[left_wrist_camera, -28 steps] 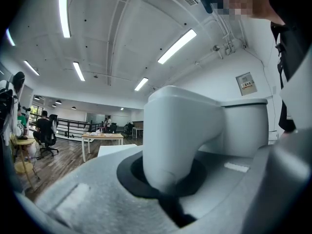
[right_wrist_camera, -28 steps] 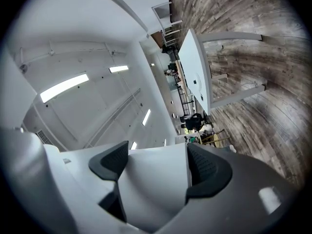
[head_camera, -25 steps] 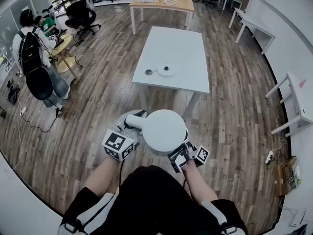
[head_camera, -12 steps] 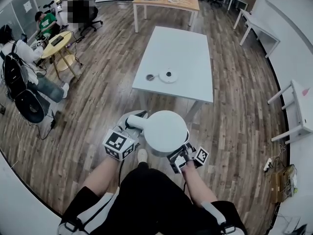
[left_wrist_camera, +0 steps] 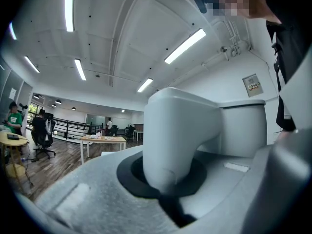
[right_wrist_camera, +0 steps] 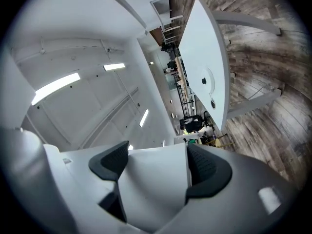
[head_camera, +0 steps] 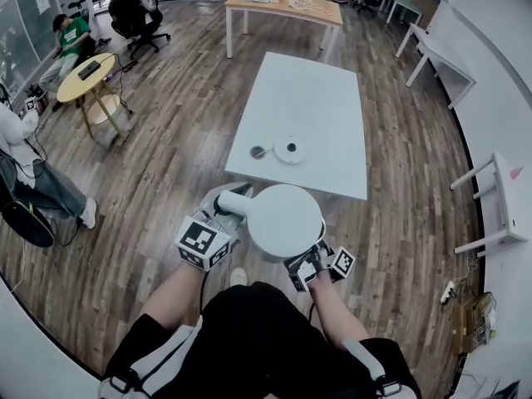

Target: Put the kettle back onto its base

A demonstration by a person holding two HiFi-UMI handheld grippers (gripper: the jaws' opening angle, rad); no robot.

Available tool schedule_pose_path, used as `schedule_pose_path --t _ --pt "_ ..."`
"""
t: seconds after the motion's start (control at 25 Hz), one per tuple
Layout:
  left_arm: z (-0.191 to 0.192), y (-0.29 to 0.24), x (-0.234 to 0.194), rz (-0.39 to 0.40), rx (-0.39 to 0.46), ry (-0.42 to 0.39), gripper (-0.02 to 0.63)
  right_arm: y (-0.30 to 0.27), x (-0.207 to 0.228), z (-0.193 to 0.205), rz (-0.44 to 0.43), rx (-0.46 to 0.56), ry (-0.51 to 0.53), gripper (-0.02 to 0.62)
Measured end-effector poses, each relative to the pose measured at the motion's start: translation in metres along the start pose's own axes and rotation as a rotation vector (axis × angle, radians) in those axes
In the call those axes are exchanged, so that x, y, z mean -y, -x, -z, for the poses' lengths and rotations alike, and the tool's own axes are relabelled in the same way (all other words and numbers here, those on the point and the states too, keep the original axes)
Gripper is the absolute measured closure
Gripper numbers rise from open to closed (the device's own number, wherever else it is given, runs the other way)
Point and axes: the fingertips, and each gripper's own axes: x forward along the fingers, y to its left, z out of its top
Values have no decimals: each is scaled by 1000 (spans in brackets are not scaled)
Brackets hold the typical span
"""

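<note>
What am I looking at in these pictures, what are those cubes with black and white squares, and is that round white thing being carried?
There is no robot here. A person holds a hand tool with two jaws in each hand, and the marked cubes are part of those tools. The wide picture comes from a camera on the person's head, looking down. The other two come from cameras riding on each tool, looking along its jaws. The left gripper is closed on the handle of a white kettle. The right gripper grips the kettle at its other side, so yes, the kettle is held in the air above the wooden floor. Ahead stands a white table. On it lie the kettle's round base and, beside it, a small round thing, too small to identify.
</note>
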Motion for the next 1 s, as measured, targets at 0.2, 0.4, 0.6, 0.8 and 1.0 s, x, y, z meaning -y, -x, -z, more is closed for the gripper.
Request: schedule_pose_path --t 0.2,0.4,0.6,0.8,1.0 --pt "-2 -16 -36 11 9 -11 601 -39 10 -9 -11 -2 1 219" --pt "0 -26 -67 23 11 -4 601 -66 23 -14 -5 10 13 219" --pt "5 -39 -85 37 8 8 601 -81 30 -20 -4 35 7 219" --pt "11 -57 -89 51 -1 22 601 -82 37 -35 16 56 3 219" --pt "13 -90 -97 51 -9 17 601 -97 40 -66 15 48 -8 219"
